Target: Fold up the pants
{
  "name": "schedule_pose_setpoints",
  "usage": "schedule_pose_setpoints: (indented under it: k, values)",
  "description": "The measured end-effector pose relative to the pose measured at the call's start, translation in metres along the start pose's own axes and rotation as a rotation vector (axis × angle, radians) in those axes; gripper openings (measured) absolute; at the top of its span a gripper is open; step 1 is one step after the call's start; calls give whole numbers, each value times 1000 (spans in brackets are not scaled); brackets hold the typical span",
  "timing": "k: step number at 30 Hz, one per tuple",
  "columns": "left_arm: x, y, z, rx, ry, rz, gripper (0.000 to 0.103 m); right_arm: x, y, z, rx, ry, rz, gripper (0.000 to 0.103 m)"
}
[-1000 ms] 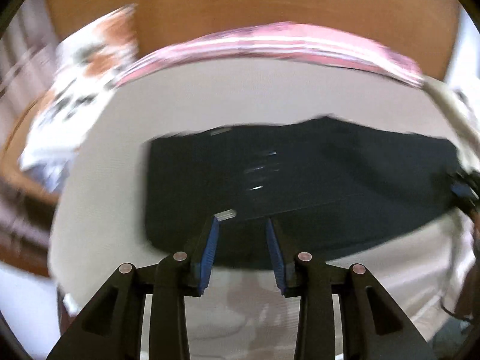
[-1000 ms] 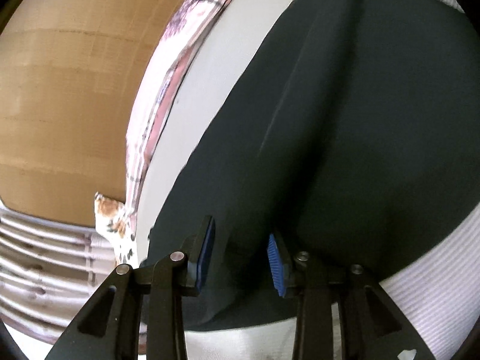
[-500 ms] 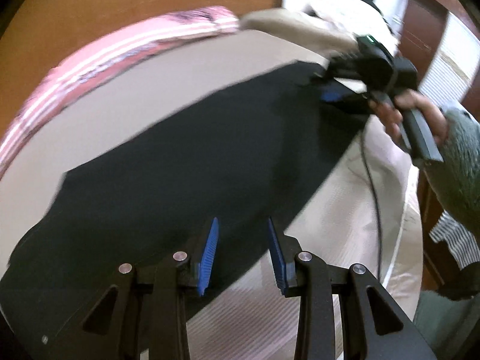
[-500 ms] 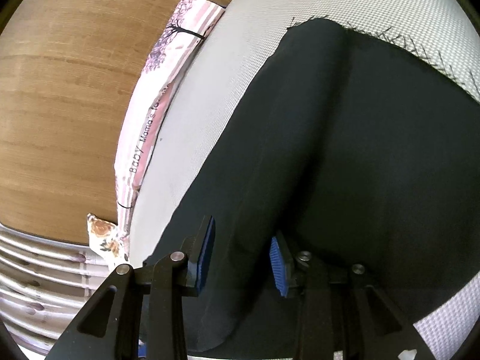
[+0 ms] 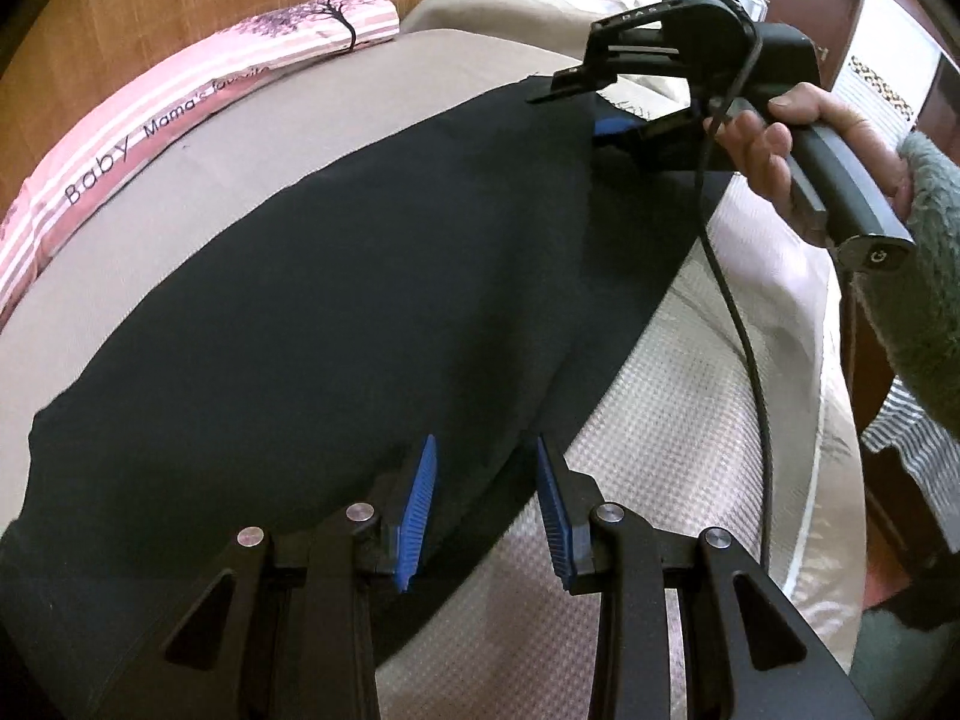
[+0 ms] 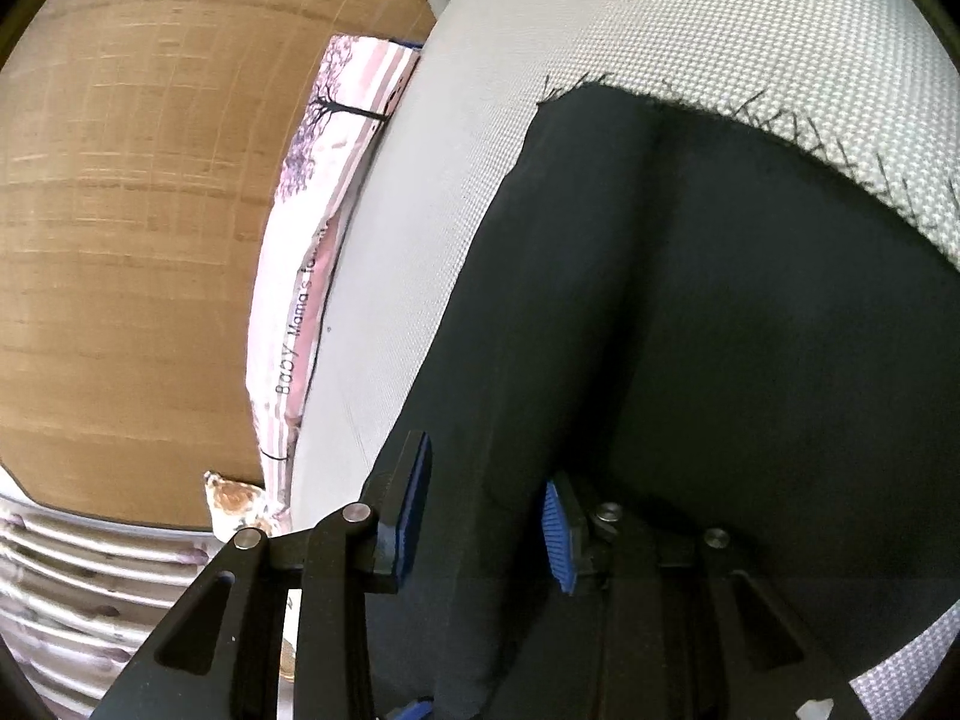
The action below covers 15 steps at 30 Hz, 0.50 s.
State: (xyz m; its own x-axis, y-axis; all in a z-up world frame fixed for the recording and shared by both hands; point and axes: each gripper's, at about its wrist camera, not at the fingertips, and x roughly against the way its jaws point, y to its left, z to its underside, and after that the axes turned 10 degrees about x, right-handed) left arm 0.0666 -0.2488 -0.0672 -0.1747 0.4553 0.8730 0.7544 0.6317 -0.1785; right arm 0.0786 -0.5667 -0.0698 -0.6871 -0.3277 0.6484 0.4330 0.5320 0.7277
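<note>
Pants [image 5: 336,324] lie between both spread claws – left claw [image 5: 486,504], right claw [image 6: 486,516] closing

Pink-and-white striped pillow [image 5: 198,84] at the far left edge of the bed: printed black lettering "Baby Mama's", trailing word cut off, readable in both wrist views; right gripper [image 5: 606,102] housing carries small raised letters, too small to read.

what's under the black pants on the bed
Under the black pants a pale woven bedcover shows at every visible edge. Whatever lies directly beneath the cloth is covered and cannot be seen.
</note>
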Motion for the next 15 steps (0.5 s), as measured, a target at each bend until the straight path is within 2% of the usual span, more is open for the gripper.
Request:
schedule_pose_setpoints:
  k: [2, 4, 6, 9, 13, 15]
  values:
    - [-2, 1, -3, 3, -5, -7, 35, 2, 0, -2, 3, 1, 8, 17]
    - [-4, 0, -5, 2, -9, -9, 34, 5, 4, -5, 14, -1, 10, 13]
    - [-4, 0, -4, -6, -20, -11, 23, 8, 12, -9, 42, 2, 29, 12]
    - [-4, 5, -6, 18, -28, -10, 15, 9, 28, -15, 83, 6, 49, 12]
    - [-1, 22, -9, 118, -29, 52, 13, -8, 62, -26, 163, 43, 67, 13]
    - [-1, 32, -9, 184, -22, 94, 13, -23, 82, -32, 199, 68, 73, 18]
